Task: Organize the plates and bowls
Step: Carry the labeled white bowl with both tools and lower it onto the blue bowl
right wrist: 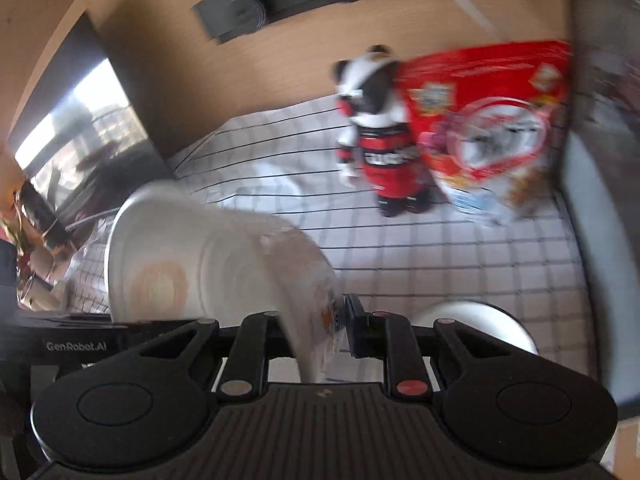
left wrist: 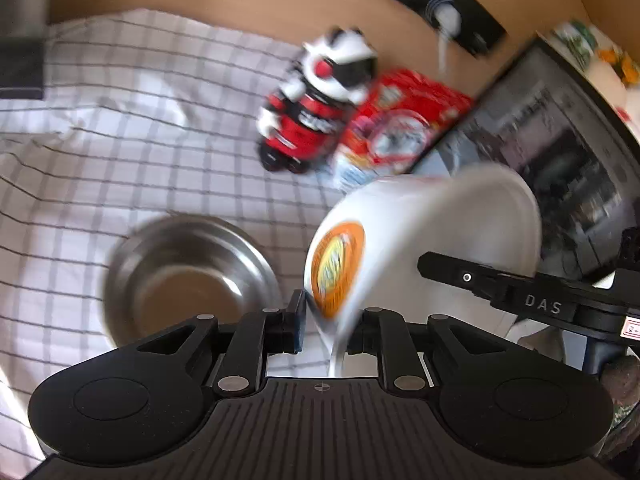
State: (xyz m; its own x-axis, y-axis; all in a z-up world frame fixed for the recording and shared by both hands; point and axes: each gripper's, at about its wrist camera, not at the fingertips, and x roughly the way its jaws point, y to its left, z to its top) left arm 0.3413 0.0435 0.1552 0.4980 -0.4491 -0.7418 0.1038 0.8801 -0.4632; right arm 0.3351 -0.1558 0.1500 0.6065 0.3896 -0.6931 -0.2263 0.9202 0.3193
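Note:
My left gripper (left wrist: 326,330) is shut on the rim of a white bowl (left wrist: 432,240) with an orange logo, held tilted above the checked cloth (left wrist: 120,128). A steel bowl (left wrist: 188,276) stands on the cloth just left of it. My right gripper (right wrist: 316,332) is shut on the rim of the same white bowl (right wrist: 208,264), from its other side. The right gripper's black body also shows in the left wrist view (left wrist: 520,296) behind the bowl. Another white dish (right wrist: 480,320) sits low at the right in the right wrist view, partly hidden.
A red, black and white toy figure (left wrist: 316,104) stands on the cloth beside a red snack bag (left wrist: 400,128). A dark microwave-like box (left wrist: 560,152) is at the right. A wooden surface (left wrist: 240,0) and a black power strip (left wrist: 440,12) lie behind.

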